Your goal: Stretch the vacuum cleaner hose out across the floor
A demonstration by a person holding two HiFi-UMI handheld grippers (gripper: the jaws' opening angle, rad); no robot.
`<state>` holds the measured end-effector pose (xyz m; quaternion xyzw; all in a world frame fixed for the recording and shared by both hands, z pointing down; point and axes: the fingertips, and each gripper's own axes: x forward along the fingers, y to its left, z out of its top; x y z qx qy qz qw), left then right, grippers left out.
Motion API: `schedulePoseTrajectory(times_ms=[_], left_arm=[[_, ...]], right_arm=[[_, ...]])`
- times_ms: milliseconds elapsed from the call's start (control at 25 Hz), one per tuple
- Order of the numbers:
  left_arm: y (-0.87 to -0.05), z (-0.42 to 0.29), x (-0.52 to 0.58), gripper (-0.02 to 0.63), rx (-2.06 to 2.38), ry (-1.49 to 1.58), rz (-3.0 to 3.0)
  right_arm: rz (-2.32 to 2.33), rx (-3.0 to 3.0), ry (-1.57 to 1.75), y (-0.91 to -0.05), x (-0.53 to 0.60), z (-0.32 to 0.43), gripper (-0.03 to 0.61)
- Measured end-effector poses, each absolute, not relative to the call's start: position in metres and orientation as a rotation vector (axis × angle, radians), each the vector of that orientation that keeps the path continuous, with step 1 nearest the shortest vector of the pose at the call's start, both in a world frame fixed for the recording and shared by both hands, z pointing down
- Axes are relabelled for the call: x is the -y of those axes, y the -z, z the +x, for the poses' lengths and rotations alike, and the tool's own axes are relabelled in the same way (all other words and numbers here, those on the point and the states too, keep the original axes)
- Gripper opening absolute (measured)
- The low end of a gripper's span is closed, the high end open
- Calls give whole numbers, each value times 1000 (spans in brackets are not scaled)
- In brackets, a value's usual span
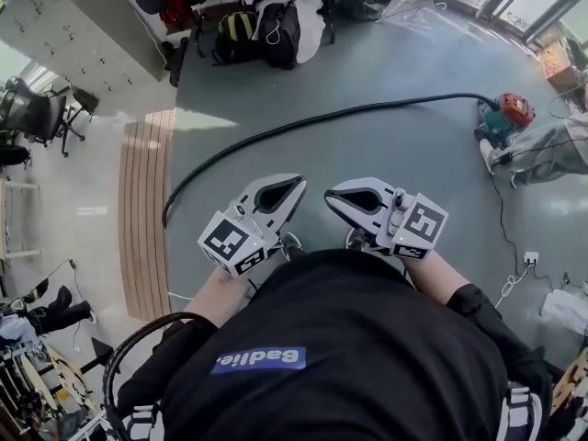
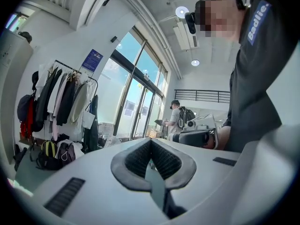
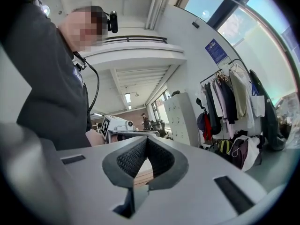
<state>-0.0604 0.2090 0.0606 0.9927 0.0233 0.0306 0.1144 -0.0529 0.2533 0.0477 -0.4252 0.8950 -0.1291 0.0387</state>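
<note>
A long black vacuum hose lies in an arc over the grey floor. It runs from the red and teal vacuum cleaner at the right to its free end at the left. Both grippers are held up close to the person's chest, well short of the hose. The left gripper is shut with nothing in it, and its dark pads meet. The right gripper is likewise shut and empty, pads together. Neither gripper view shows the hose; both look out into the room.
Bags are piled by the far wall, under a coat rack. A slatted wooden strip runs along the floor at left. A person's legs rest beside the vacuum, with a power strip and thin cables nearby. An office chair stands at far left.
</note>
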Motion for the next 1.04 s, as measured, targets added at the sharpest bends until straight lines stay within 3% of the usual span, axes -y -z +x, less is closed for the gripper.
schedulePoseTrajectory(times_ms=[1040], left_arm=[[-68, -61, -221, 9, -67, -103, 2889]], right_arm=[[-1387, -2702, 406, -52, -255, -40, 5]])
